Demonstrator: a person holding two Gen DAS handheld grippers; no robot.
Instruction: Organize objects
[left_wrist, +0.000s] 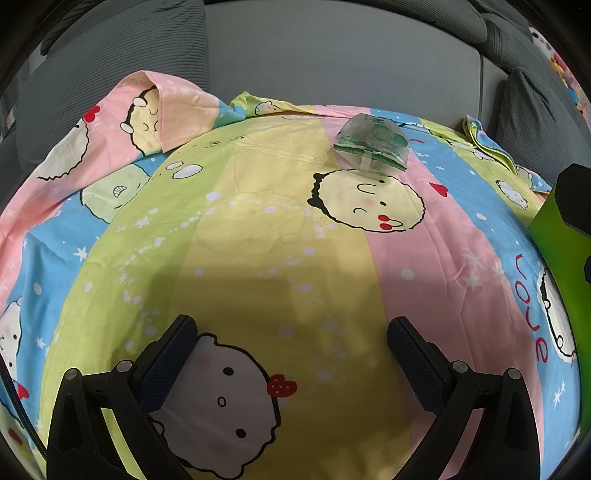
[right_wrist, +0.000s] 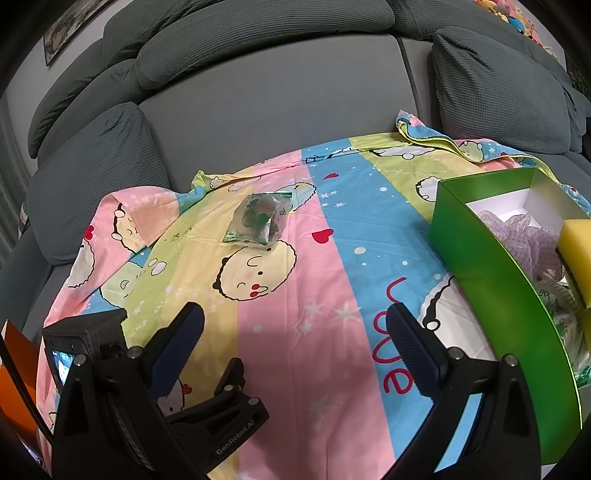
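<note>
Currently both tongs stand wide apart with nothing between their pads. The left tongs (left_wrist: 291, 354) hover low over the cartoon-print sheet (left_wrist: 258, 240), which is striped pink, yellow, green and blue and spread across a grey sofa (left_wrist: 332, 66). In the left wrist view, a small clear packet with green printing (left_wrist: 371, 147) lies on the sheet at about 1 o'clock, well apart from the tongs and just above a round cartoon face.

In the right wrist view, the right tongs (right_wrist: 295, 332) are likewise spread and empty, and the same packet (right_wrist: 258, 221) sits at 11 o'clock, near the far edge of the sheet. A green box (right_wrist: 491, 280), open on top with a white inside, rests on the sheet at 3 o'clock. Inside it lie a yellow sponge (right_wrist: 576, 240), a lilac mesh puff (right_wrist: 524, 236) and some clear green-printed wrapping (right_wrist: 565, 314). The left tongs' body (right_wrist: 221, 410) shows at 7 o'clock, beside the right one. Grey cushions (right_wrist: 99, 177) line the sofa back.
</note>
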